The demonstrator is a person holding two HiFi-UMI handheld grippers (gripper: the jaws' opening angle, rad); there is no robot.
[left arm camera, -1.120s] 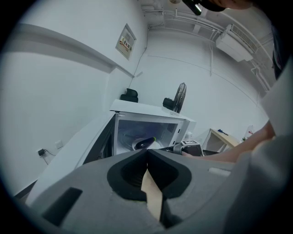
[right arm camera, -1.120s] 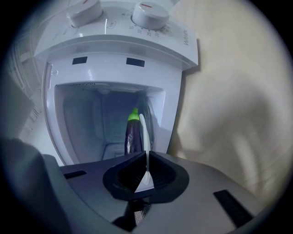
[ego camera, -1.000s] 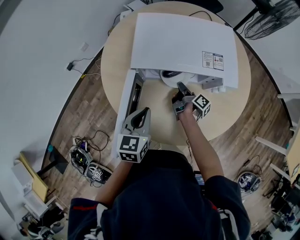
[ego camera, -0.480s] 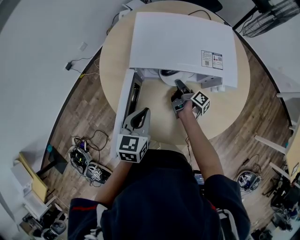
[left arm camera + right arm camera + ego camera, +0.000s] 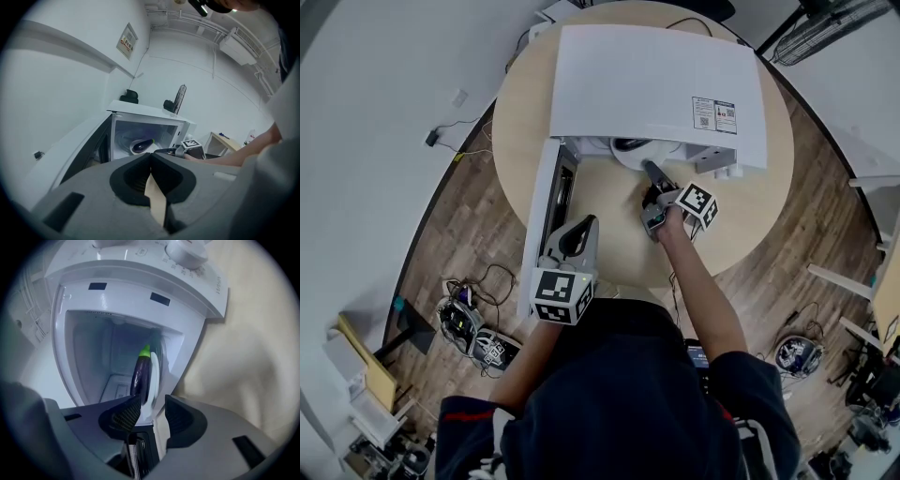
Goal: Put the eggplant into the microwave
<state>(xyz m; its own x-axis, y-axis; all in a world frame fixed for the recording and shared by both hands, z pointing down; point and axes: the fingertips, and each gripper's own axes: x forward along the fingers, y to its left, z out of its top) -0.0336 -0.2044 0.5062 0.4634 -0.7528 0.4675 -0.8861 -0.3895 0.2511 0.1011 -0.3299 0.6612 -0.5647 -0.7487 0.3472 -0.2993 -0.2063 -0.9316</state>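
Observation:
The white microwave [image 5: 656,84] stands on the round table [image 5: 750,225] with its door [image 5: 542,216] swung open to the left. Inside, a dark purple eggplant [image 5: 140,373] with a green stem lies on a white plate [image 5: 153,380]; the left gripper view also shows the eggplant [image 5: 143,144]. My right gripper [image 5: 152,408] is at the oven's mouth, its jaws opening, with the plate's rim between them and the pads off it. In the head view this right gripper [image 5: 649,172] points into the cavity. My left gripper [image 5: 586,222] hangs back beside the door, shut and empty.
The open door stands just left of my left gripper [image 5: 150,155]. The microwave's dials [image 5: 187,251] are on its panel beside the cavity. Cables and gear [image 5: 473,323] lie on the wooden floor at the left. A fan [image 5: 825,28] stands beyond the table.
My right gripper has stayed at the microwave's mouth, tilting only a little. The left gripper has kept its place beside the door.

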